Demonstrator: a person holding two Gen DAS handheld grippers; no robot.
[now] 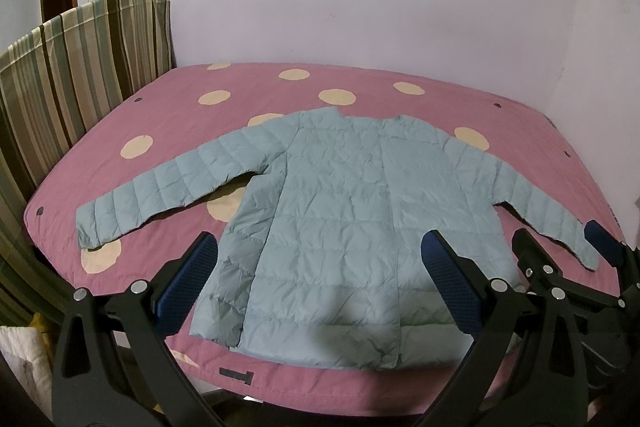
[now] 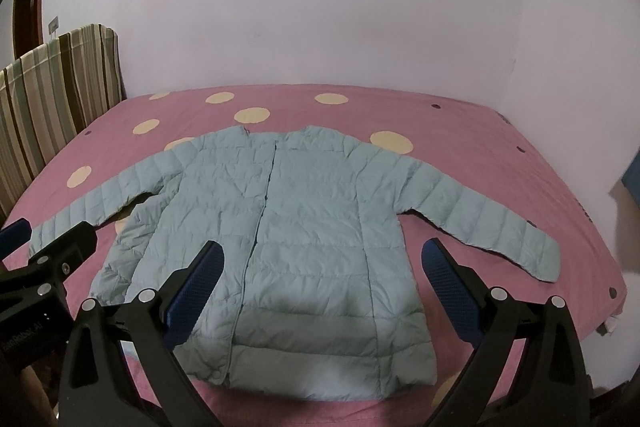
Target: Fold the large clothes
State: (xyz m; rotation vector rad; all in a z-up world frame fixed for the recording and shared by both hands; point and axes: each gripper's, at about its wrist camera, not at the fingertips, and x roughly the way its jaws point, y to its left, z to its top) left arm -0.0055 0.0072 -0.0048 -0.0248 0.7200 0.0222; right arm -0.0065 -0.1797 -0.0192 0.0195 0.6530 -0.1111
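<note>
Nearest the left wrist camera, your left gripper [image 1: 320,279] stands spread wide and holds nothing, hovering over the near hem of the pale blue quilted jacket [image 1: 340,211]. That jacket lies front up and flat on the pink spotted bedspread [image 1: 168,107], collar far, hem near, both sleeves splayed. Its left sleeve [image 1: 160,191] reaches out toward the striped headboard [image 1: 80,67]. The right gripper [image 1: 568,243] shows at the right edge, near the other cuff.

From the right wrist view, your right gripper [image 2: 320,283] is likewise released and empty above the hem. A closed front seam [image 2: 260,219] runs collar to hem, and the right sleeve [image 2: 480,223] angles out toward the bed's near right corner.

Judgement: the padded shell looks light, soft and rather slick (it will likely spring back). Pinch a full thickness at a cuff or shoulder seam, not the smooth panel.
</note>
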